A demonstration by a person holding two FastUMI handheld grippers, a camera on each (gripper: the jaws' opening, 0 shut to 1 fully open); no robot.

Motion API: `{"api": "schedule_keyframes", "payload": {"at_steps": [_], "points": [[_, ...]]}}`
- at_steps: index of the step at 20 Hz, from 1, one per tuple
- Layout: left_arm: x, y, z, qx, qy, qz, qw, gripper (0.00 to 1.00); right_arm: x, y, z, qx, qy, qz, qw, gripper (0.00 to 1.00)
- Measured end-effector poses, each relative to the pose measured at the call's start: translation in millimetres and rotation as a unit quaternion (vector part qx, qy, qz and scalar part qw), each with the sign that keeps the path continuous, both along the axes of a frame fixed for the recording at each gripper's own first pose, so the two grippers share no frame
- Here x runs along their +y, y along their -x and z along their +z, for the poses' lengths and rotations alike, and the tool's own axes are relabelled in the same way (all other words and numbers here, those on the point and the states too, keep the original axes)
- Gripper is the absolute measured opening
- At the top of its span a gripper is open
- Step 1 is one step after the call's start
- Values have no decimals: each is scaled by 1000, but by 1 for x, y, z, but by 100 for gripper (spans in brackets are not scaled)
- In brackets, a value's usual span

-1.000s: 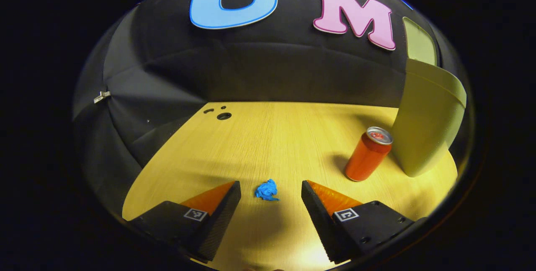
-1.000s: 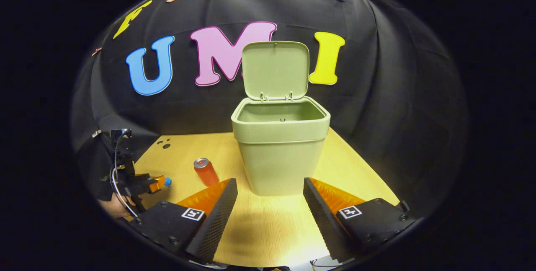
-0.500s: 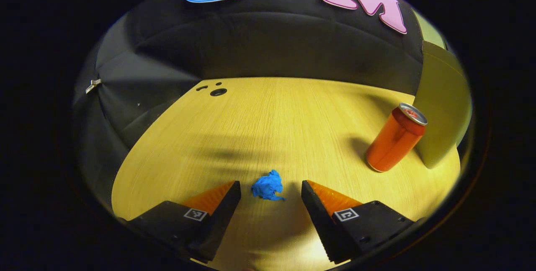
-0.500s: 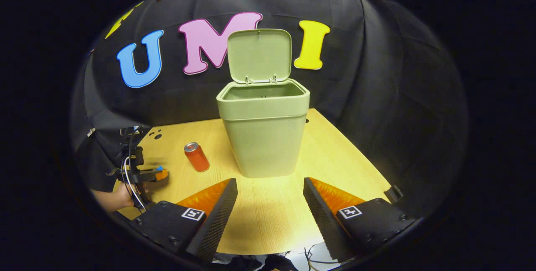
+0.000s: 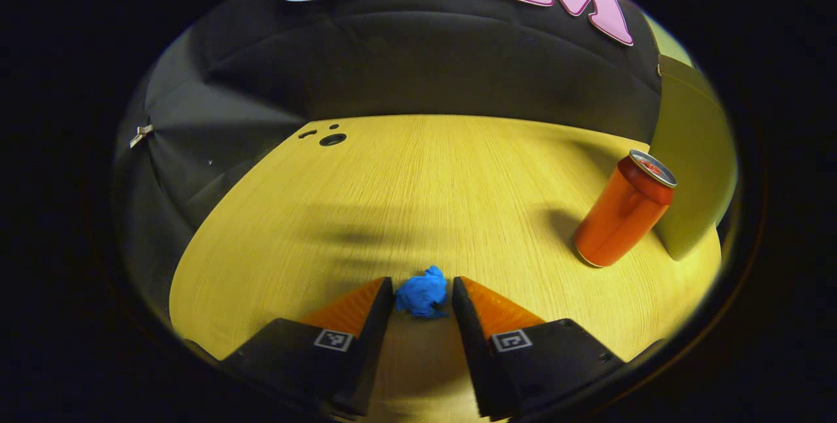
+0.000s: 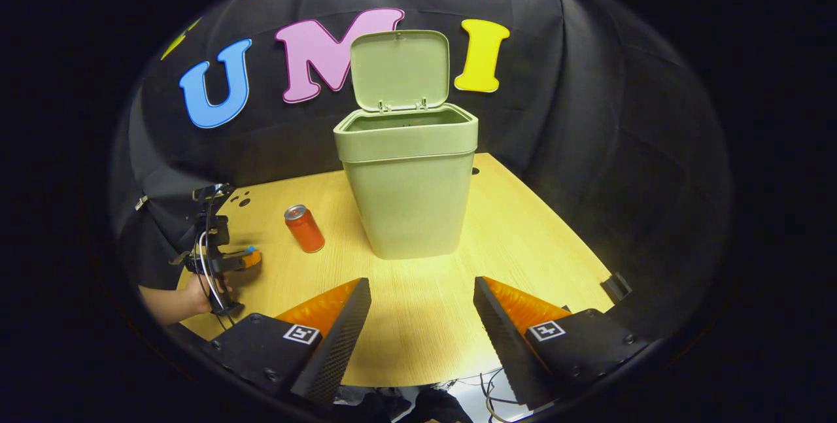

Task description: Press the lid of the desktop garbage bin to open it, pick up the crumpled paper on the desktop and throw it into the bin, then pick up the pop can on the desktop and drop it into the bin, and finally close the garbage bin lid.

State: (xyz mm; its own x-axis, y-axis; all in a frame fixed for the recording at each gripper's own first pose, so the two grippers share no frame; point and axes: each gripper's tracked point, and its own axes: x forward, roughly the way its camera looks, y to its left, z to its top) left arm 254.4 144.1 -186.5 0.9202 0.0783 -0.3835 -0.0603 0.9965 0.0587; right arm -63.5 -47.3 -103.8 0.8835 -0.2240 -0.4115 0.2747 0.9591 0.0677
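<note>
Left tool sits low on the counter with its two fingers drawn in around the paper, a blue crumpled ball lying on the wood between the fingertips. Both tips appear to touch its sides, so the tool looks clenched on the paper, which rests on the counter. In the right gripper view this tool shows at the counter's near-left part, held by a hand with a cable looped beside it, a speck of blue at its tips.

Right tool hovers above the counter's near edge with its fingers spread wide and nothing between them. It faces the bin, which stands upright toward the middle of the counter. The lid is raised on its rear hinge, standing nearly upright, and the bin's mouth is open.

An orange can stands upright on the counter, just left of the bin and apart from it. In the left gripper view the can stands to the right, in front of the bin, well apart from the paper.
</note>
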Motion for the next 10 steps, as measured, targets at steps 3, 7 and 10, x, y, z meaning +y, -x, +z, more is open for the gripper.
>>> {"api": "schedule_keyframes", "payload": {"at_steps": [3, 7, 10], "points": [[1, 0, 0, 0, -5, -1, 1000, 41, 0, 2, -3, 2, -1, 0, 1000, 100], [1, -1, 3, 1, -15, -9, 1000, 33, -4, 3, -5, 4, -2, -5, 1000, 100], [-2, 1, 13, 0, -33, -21, 999, 31, -5, 0, -8, 4, -3, -7, 1000, 100]]}}
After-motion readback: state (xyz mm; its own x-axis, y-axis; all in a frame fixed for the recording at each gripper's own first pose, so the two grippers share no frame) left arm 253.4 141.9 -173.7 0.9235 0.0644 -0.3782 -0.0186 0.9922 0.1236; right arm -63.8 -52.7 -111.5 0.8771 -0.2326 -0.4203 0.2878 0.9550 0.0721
